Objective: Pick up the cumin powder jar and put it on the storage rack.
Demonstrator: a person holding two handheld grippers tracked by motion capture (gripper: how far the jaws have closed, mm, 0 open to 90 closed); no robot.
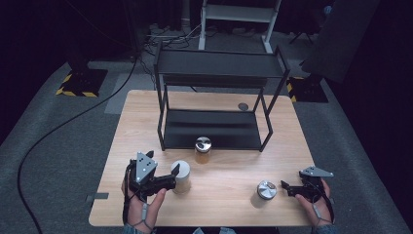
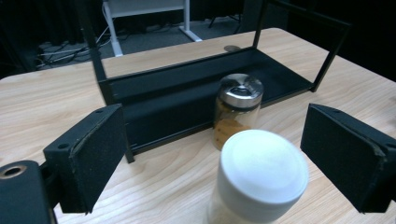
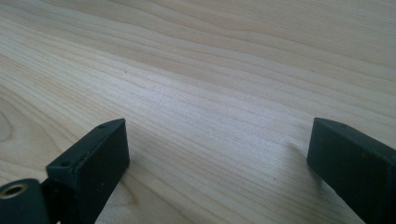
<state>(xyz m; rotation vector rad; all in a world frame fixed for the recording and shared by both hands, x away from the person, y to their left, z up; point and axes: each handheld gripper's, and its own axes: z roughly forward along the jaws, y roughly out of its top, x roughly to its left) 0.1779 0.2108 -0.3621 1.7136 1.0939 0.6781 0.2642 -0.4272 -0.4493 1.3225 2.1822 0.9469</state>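
While spread wide, left hand-held gripper (image 2: 212,154) flanks white-lidded jar (image 2: 257,175), gripping nothing, right hand-held gripper (image 3: 219,163) wide over bare table (image 3: 210,70)

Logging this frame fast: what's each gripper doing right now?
Left gripper: open, jaws either side of the white-lidded jar, not touching it.
Right gripper: open, empty, over bare table.

This looks like a lab or recording studio, not a home. A light wooden table (image 1: 214,195) stands alone on grey carpet (image 1: 58,161), ringed by black curtained darkness. Yellow-and-black hazard-striped stand bases (image 1: 80,82) sit on the floor at both sides, black cables (image 1: 53,129) snake across the carpet, and a white metal frame (image 1: 238,22) stands at the back.
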